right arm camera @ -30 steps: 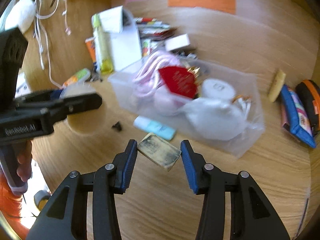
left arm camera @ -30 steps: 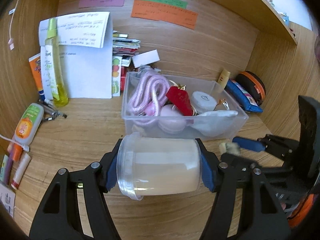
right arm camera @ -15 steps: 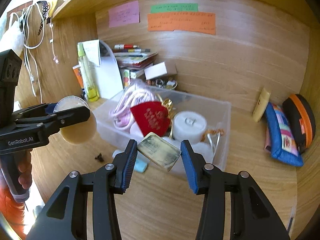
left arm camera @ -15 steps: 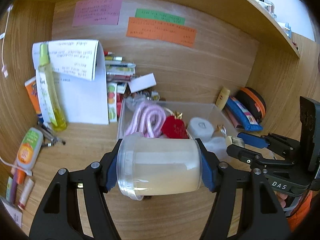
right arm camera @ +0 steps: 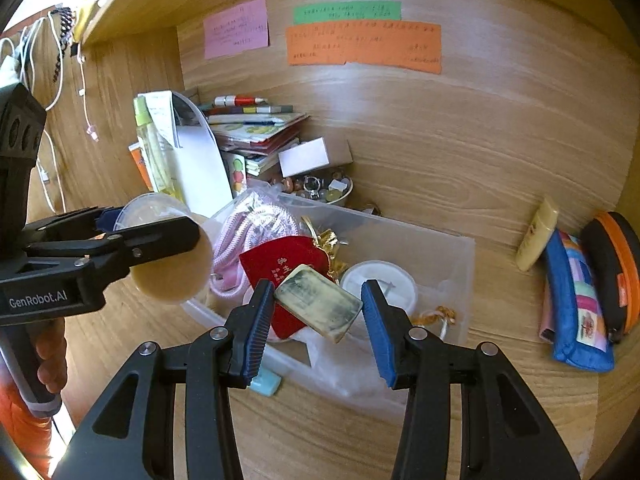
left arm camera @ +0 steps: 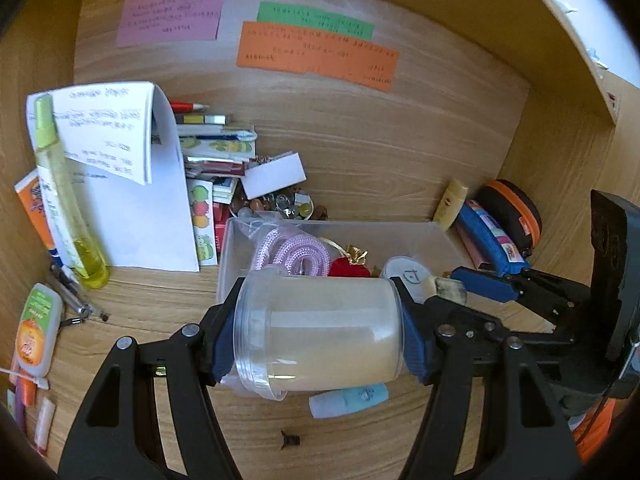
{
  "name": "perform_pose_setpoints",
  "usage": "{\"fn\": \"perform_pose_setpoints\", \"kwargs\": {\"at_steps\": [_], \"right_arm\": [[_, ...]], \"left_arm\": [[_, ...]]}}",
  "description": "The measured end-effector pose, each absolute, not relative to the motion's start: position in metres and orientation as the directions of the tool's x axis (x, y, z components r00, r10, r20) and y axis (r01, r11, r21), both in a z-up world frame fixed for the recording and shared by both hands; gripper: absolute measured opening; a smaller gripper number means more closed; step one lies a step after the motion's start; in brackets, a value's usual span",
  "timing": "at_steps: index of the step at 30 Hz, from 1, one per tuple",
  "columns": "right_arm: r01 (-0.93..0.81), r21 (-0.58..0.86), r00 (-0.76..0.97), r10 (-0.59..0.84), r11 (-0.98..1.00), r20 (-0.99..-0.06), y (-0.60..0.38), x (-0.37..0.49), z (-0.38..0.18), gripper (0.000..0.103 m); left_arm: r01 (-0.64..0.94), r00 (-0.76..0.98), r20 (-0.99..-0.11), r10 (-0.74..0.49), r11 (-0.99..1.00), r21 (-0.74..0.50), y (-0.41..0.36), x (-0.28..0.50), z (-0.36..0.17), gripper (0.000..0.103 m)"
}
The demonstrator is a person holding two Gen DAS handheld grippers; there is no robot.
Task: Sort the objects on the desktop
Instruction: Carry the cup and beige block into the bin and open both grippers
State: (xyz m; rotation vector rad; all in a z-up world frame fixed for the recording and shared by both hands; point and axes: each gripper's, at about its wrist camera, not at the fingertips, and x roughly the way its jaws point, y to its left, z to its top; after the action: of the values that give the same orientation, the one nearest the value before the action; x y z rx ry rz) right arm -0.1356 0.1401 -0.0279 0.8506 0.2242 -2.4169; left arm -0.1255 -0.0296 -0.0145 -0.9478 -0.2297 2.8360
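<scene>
A wooden desk alcove [right arm camera: 500, 184] with coloured paper notes [right arm camera: 364, 46] taped to its back wall carries the clutter, and a clear plastic bin [right arm camera: 448, 272] stands near the middle of the desk. The bin already holds a pink coiled cord [right arm camera: 256, 226], a red pouch [right arm camera: 288, 264], a white round lid [left arm camera: 404, 276] and some gold-wrapped bits, so part of the sorting looks done.

The left gripper [left arm camera: 318, 340] has its jaws clamped on the ends of a translucent jar [left arm camera: 316, 336], held on its side above the bin's front wall. The right gripper [right arm camera: 318, 312] pinches a smudged cream eraser [right arm camera: 318, 306] by two opposite corners, hanging over the bin's front edge beside the red pouch. Both things seem about to go into the bin, though neither is released yet.

Plenty is left. A pale blue tube [left arm camera: 348, 400] lies on the desk just in front of the bin, with a small dark clip [left arm camera: 290, 438] nearer the front edge. Along the left edge lie an orange-labelled bottle [left arm camera: 36, 328], pens [left arm camera: 68, 292] and a tall yellow spray bottle [left arm camera: 60, 196] propped against papers [left arm camera: 132, 200]. By the right wall sit a cream tube [right arm camera: 536, 238], a blue pencil case [right arm camera: 576, 304] and a black-and-orange case [right arm camera: 616, 276]. At the back corner a stack of booklets [right arm camera: 256, 132] and a small dish of trinkets [right arm camera: 320, 190] may stay; the blur there makes their contents hard to tell
</scene>
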Motion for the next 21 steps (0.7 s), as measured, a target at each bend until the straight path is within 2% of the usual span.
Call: {"fn": "perform_pose_setpoints", "kwargs": {"at_steps": [10,21], "right_arm": [[0.571,0.033,-0.589,-0.438,-0.820,-0.679,0.128,-0.158,-0.058,0.041],[0.571,-0.002,-0.597,-0.414,-0.821,-0.687,0.123,-0.157,-0.065,0.042]], "left_arm": [[-0.089,-0.749,-0.632,0.198,-0.976,-0.200,-0.032,-0.152,-0.039,0.066],[-0.098,-0.724,-0.658,0.206,-0.975,-0.197,-0.026,-0.160,-0.050,0.066]]}}
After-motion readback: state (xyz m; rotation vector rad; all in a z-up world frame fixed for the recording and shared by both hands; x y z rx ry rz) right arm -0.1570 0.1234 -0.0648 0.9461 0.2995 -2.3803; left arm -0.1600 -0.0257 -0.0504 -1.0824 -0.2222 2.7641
